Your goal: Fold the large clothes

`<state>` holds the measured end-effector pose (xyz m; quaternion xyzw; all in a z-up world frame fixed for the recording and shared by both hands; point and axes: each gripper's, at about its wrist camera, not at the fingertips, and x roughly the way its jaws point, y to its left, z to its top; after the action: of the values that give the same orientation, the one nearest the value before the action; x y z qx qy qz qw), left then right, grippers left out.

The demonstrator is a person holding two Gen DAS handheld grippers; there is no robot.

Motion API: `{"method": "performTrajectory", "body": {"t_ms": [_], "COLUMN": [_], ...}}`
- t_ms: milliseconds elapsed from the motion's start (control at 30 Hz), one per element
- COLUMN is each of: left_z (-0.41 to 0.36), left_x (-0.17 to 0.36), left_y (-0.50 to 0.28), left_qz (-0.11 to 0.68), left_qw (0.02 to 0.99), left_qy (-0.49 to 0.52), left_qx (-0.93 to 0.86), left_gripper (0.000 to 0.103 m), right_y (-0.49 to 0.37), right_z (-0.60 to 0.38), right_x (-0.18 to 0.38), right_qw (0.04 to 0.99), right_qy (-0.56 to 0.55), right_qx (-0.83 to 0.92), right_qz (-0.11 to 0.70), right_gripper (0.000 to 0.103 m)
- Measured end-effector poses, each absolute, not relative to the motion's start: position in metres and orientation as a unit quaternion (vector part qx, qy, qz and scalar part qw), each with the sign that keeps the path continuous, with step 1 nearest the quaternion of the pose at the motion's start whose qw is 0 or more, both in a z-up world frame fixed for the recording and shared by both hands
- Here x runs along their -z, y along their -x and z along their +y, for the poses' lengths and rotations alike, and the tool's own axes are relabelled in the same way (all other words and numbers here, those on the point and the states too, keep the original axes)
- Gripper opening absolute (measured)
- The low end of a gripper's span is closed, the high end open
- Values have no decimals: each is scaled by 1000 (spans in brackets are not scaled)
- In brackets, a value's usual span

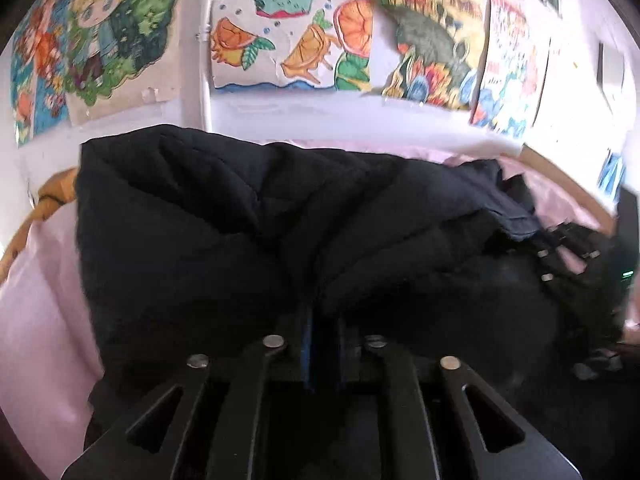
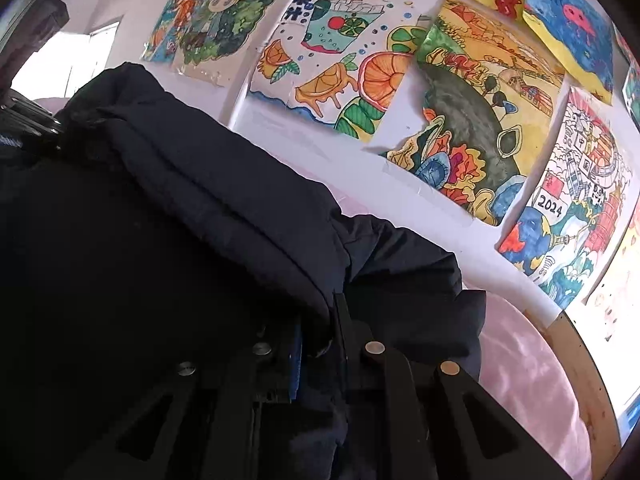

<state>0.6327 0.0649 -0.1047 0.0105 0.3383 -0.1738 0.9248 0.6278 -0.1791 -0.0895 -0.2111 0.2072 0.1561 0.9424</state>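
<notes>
Children's paintings cover the far wall (image 2: 320,132); one poster (image 2: 568,200) reads "2024". A dark padded jacket (image 1: 240,220) is heaped on the pink sheet (image 1: 44,320), bare at left and far right up to the wooden bed rail (image 2: 576,364). The left gripper (image 1: 322,344) pinches the jacket's near hem between almost closed jaws. The right gripper (image 2: 320,344) clamps a fold at the jacket's right end.

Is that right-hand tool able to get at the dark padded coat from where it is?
Yes, it seems so. The right tongs already look closed on a fold of the dark padded coat, with nothing between them and the fabric.
</notes>
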Motion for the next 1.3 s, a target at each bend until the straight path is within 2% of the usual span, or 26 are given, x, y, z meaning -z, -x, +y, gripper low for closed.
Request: {"method": "performTrajectory", "body": {"t_ms": [100,133,167,233,333,433,567,700,733,767,833,933,1000,1100,1300], "left_z": [76,78,80,82,72,45,22,26,28,28,27,24,26,30,40], "left_x": [89,82,75,54,28,38,94,120,120,120,119,117,118,124,154], "left_y": [-601,-593,-585,-573,-590,-635,-686,-687,-688,-688,-695,-699,-701,-712,-733], "left_qz": [328,319,305,267,248,305,393,377,376,375,376,374,374,377,380], "left_qw": [926,930,934,944,948,941,916,922,922,922,922,922,921,918,917], "left_qy": [18,24,31,52,76,42,-18,-33,-37,-40,-44,-55,-65,-61,-42], "left_qx": [187,184,183,189,184,141,76,81,85,86,84,85,90,103,118], "left_gripper": [28,41,48,49,57,57,57,58,58,58,58,58,59,61,61], "right_y": [-621,-620,-620,-618,-617,-616,-614,-600,-596,-596,-614,-659,-678,-700,-714], "right_z": [-182,-183,-183,-182,-179,-177,-179,-197,-204,-212,-218,-199,-179,-157,-153], "right_x": [85,83,83,82,84,84,82,61,51,37,19,15,24,52,108], "right_qw": [944,945,945,946,945,945,943,948,952,961,969,958,956,945,935], "right_qy": [202,200,199,198,202,203,198,152,137,110,49,11,50,107,101], "right_qx": [-164,-165,-166,-167,-166,-163,-170,-203,-205,-196,-178,-188,-178,-169,-161], "right_qz": [201,200,200,197,196,198,206,194,180,162,162,217,226,261,300], "right_gripper": [14,14,14,14,14,14,18,23,30,41,48,49,49,42,41]}}
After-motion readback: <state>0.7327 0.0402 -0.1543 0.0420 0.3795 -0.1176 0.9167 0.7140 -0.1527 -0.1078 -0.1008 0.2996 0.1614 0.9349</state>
